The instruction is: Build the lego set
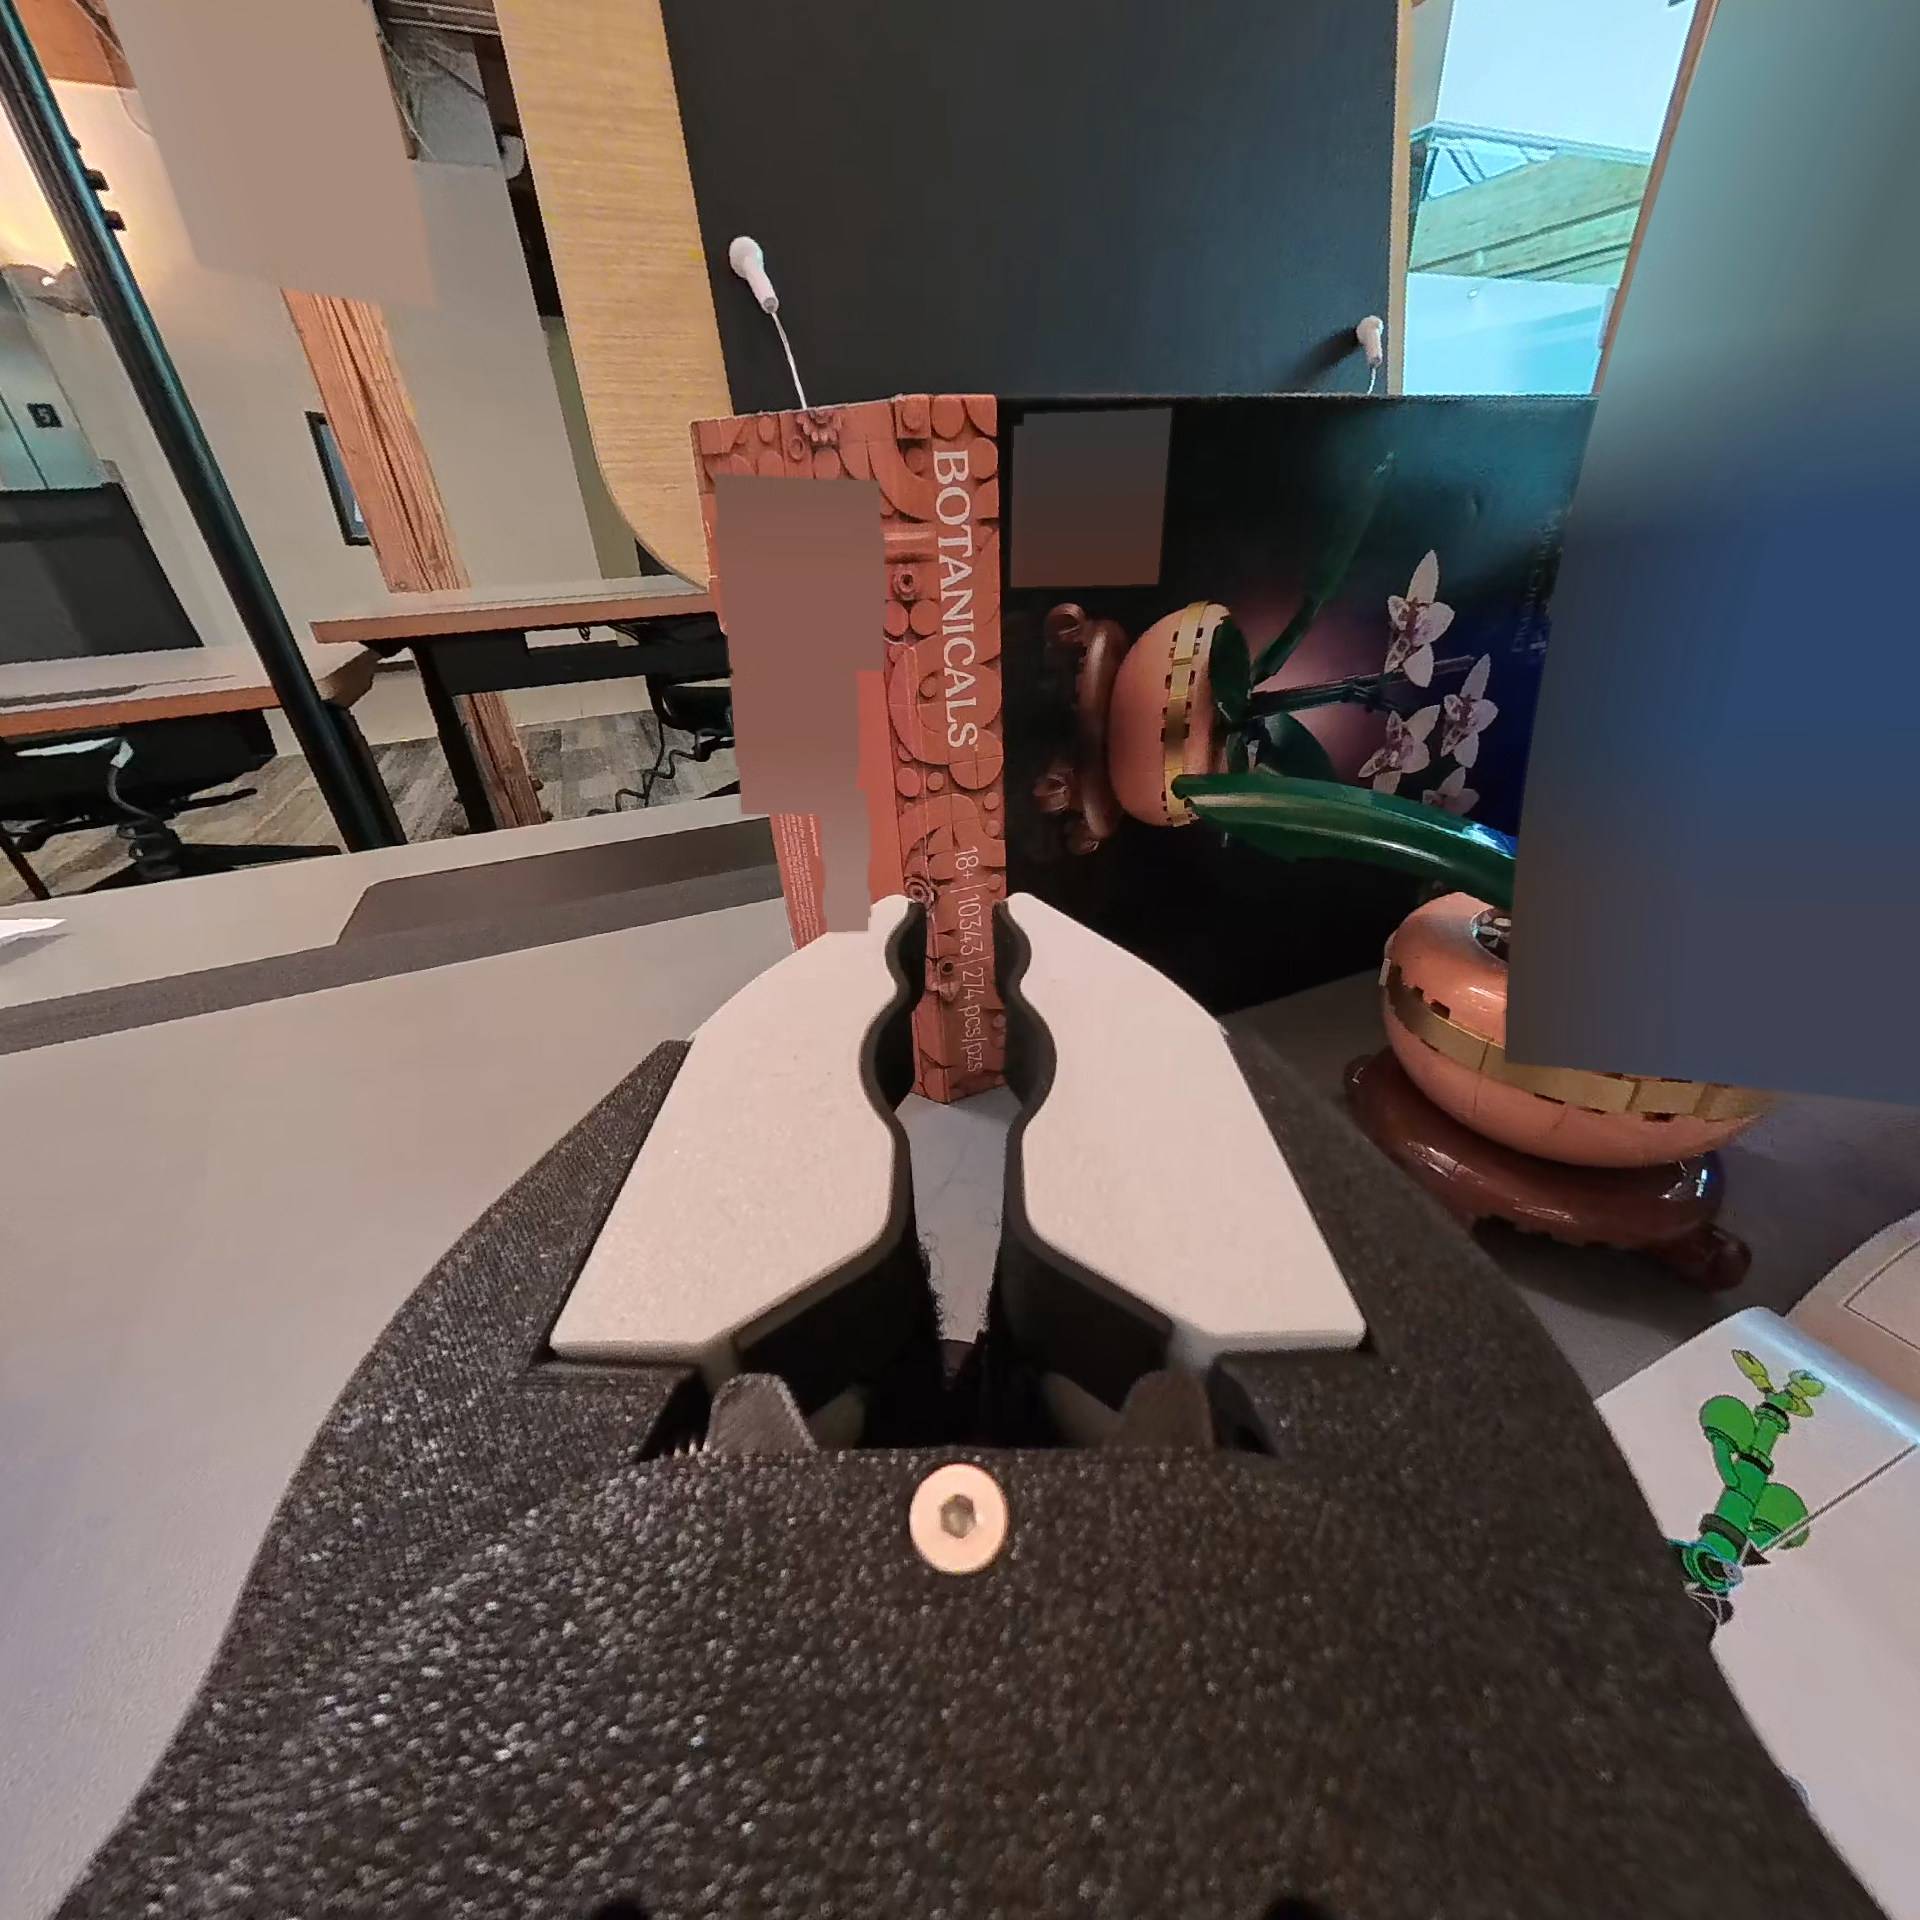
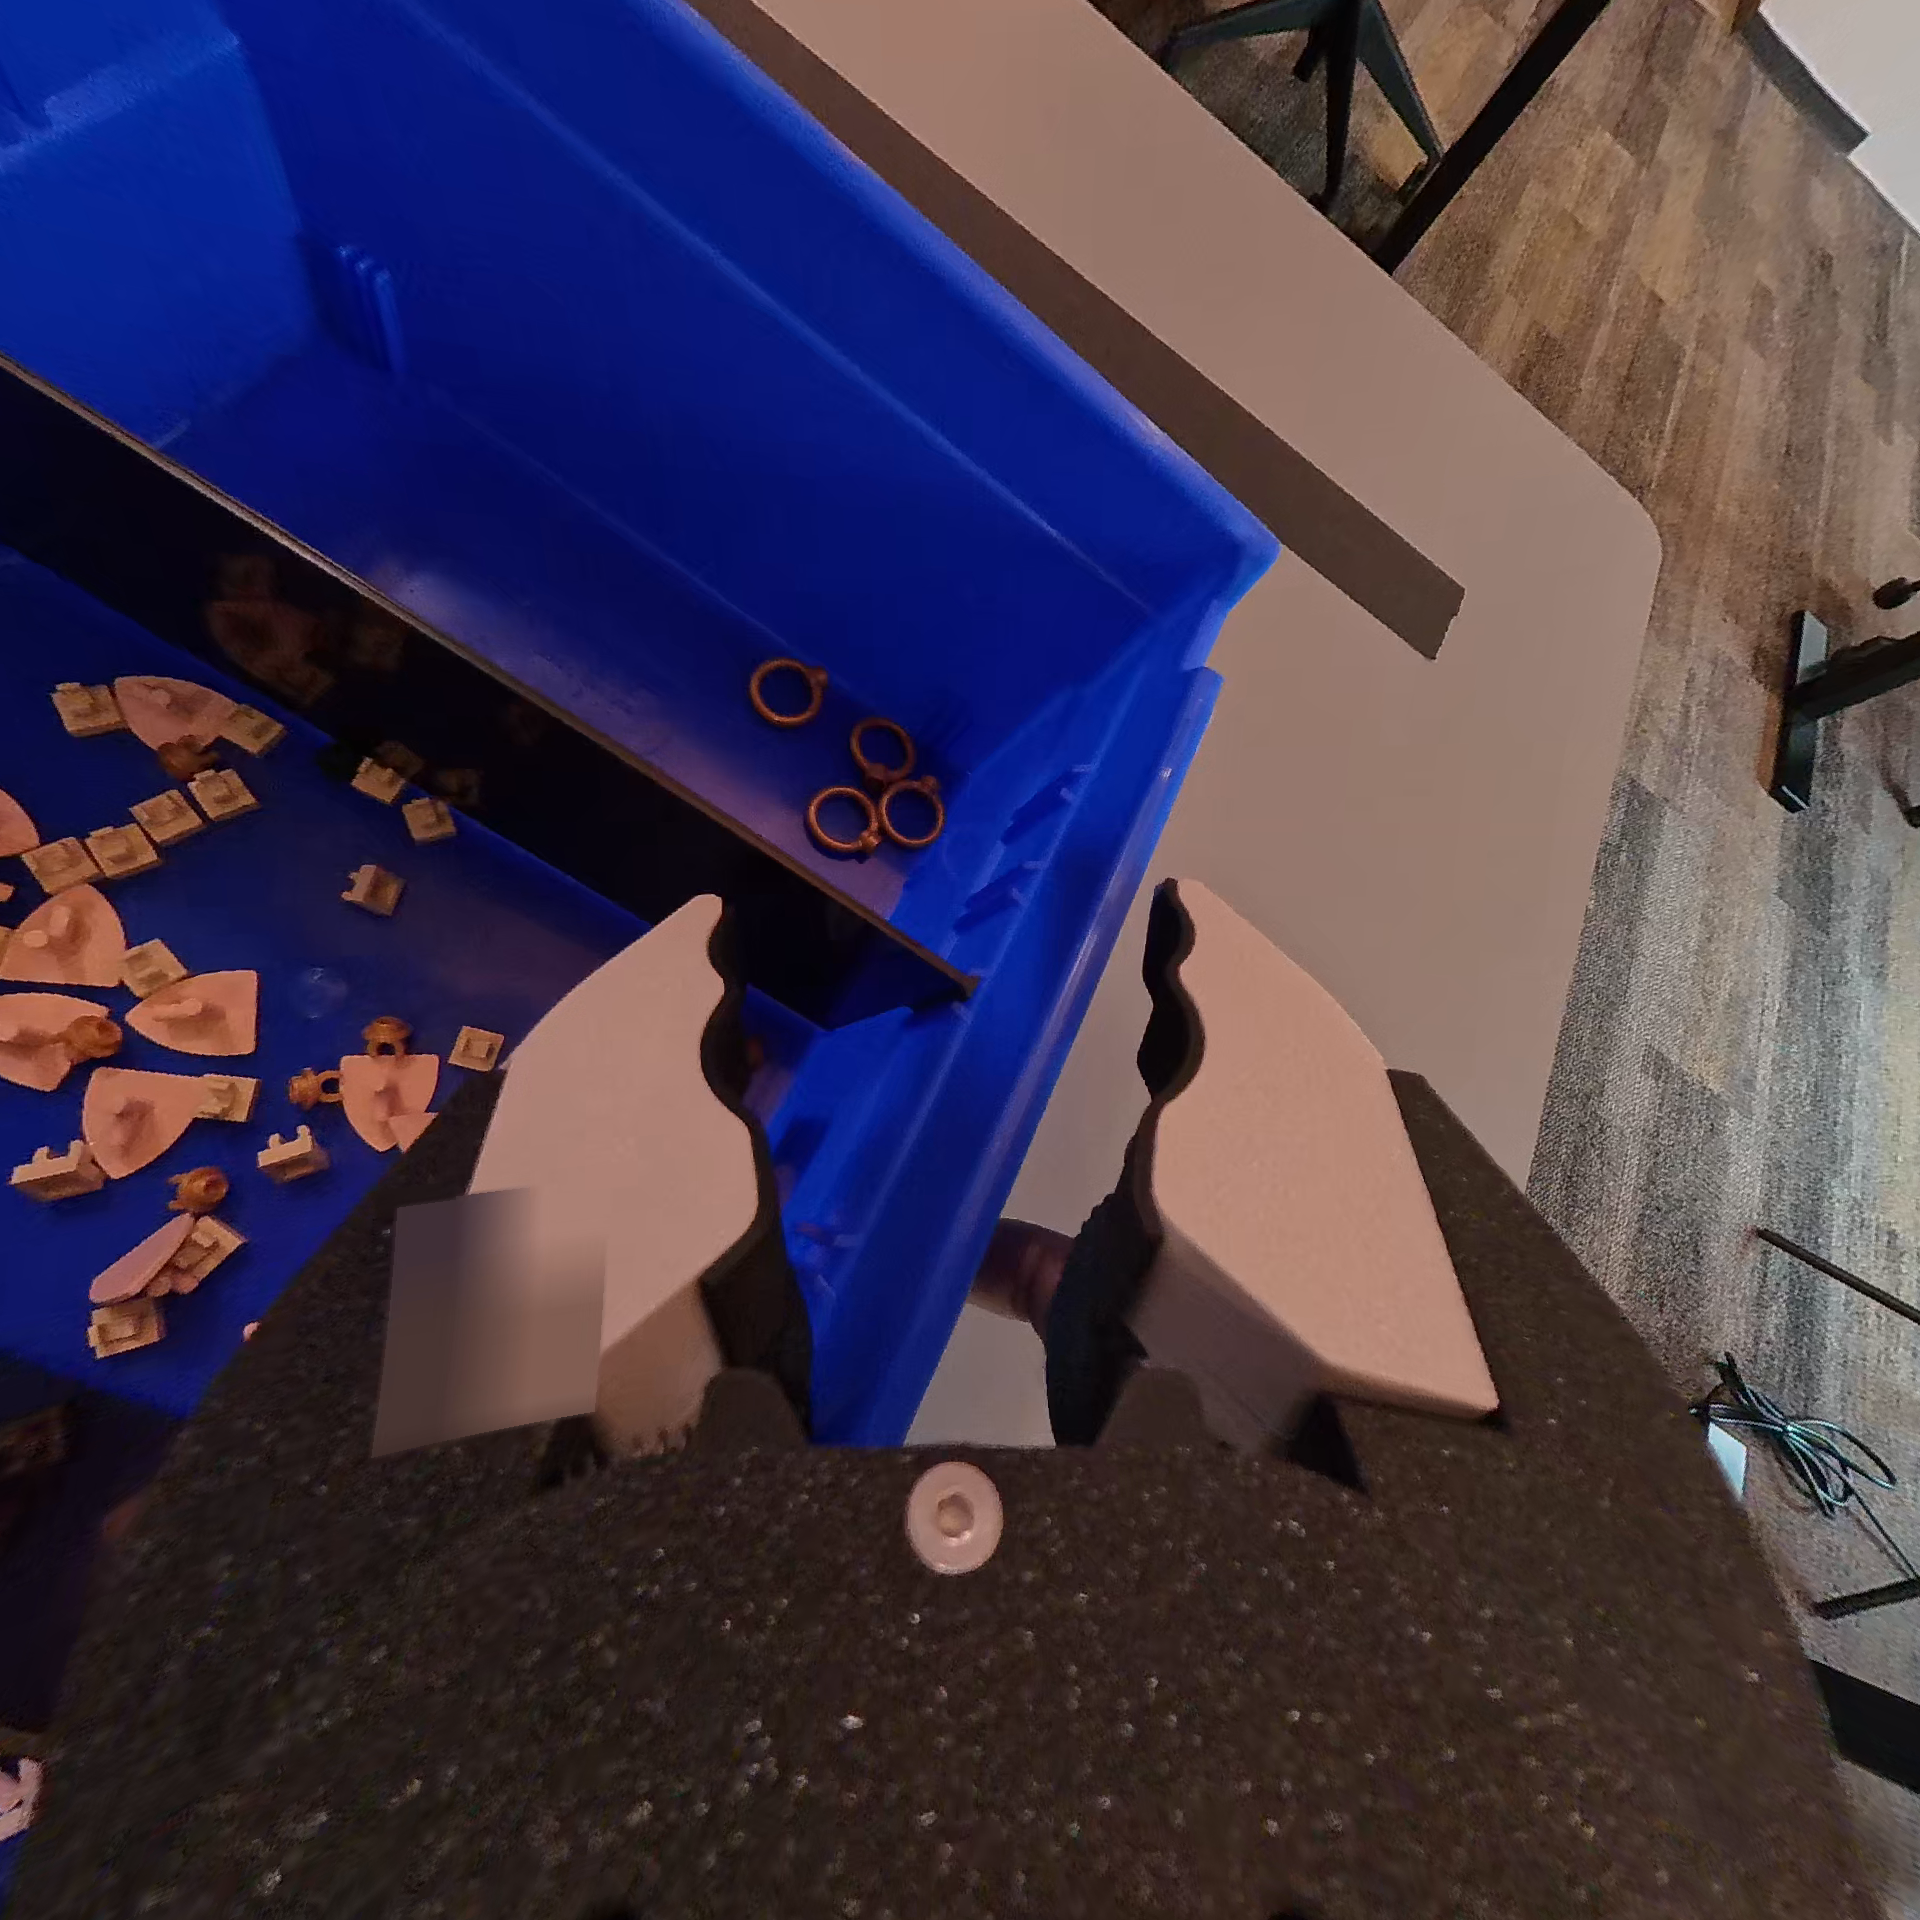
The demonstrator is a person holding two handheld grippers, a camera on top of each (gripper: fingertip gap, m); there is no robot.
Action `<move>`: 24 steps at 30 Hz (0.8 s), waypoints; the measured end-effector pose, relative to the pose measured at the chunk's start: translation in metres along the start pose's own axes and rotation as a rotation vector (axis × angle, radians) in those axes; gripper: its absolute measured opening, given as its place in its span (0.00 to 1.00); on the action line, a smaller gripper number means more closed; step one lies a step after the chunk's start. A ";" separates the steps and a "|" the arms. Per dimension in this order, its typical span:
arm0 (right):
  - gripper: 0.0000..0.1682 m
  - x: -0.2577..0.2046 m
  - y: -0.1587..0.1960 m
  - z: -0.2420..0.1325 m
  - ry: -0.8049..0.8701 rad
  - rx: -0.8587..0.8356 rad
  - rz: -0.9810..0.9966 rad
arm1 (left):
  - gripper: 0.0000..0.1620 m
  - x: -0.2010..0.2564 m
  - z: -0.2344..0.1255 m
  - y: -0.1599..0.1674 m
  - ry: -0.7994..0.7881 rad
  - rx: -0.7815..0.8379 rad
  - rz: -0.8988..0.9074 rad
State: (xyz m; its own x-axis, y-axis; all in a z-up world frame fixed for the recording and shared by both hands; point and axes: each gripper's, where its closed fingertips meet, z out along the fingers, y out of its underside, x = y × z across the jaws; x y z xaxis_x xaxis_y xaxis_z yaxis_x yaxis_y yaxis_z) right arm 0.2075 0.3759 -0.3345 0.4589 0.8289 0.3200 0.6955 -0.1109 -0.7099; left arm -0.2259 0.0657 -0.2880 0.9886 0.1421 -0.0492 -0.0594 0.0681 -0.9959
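Note:
My left gripper [image 1: 958, 914] hovers over the grey table [image 1: 260, 1195] with its jaws almost together and nothing between them. It points at the upright lego set box [image 1: 1195, 727]. A partly built pink pot with a gold band [image 1: 1455, 1018] sits on a dark brown stand [image 1: 1507, 1174] to its right. My right gripper [image 2: 940, 904] is open and empty, its jaws on either side of the wall of a blue bin [image 2: 727, 364]. Pink curved pieces and tan clips [image 2: 156, 987] lie in the near compartment. Several gold rings [image 2: 862, 779] lie beyond a black divider [image 2: 520, 665].
An open instruction booklet [image 1: 1787, 1455] lies at the right on the table. A dark panel [image 1: 1039, 187] stands behind the box. The table's rounded edge [image 2: 1621, 540] is just past the bin, with floor and cables beyond. Other desks and chairs stand far left. Some 55 centimeters of space lies between my two pairs of fingers.

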 end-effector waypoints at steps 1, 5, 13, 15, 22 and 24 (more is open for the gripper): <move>0.45 0.000 0.000 0.000 0.000 0.002 -0.001 | 0.07 0.000 0.000 0.000 -0.001 -0.001 -0.003; 0.48 0.002 -0.002 -0.001 0.023 0.022 -0.032 | 0.06 -0.002 0.000 0.000 -0.008 -0.002 -0.015; 0.50 0.005 -0.002 -0.001 0.059 0.019 -0.051 | 0.06 -0.002 0.001 0.001 -0.013 -0.010 -0.011; 0.50 0.005 -0.002 -0.001 0.057 0.021 -0.045 | 0.07 0.001 0.002 0.002 0.003 -0.014 -0.002; 0.51 0.005 -0.003 -0.001 0.061 0.037 -0.048 | 0.17 0.013 0.008 0.011 0.053 -0.083 0.070; 0.51 0.005 -0.003 -0.001 0.060 0.036 -0.046 | 0.17 0.016 0.009 0.012 0.061 -0.096 0.093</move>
State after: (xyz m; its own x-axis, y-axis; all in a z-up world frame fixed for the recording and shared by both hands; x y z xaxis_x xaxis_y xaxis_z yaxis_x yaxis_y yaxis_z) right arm 0.2083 0.3803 -0.3301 0.4602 0.7981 0.3890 0.6965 -0.0528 -0.7156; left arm -0.2121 0.0781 -0.3004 0.9863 0.0829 -0.1429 -0.1401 -0.0378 -0.9894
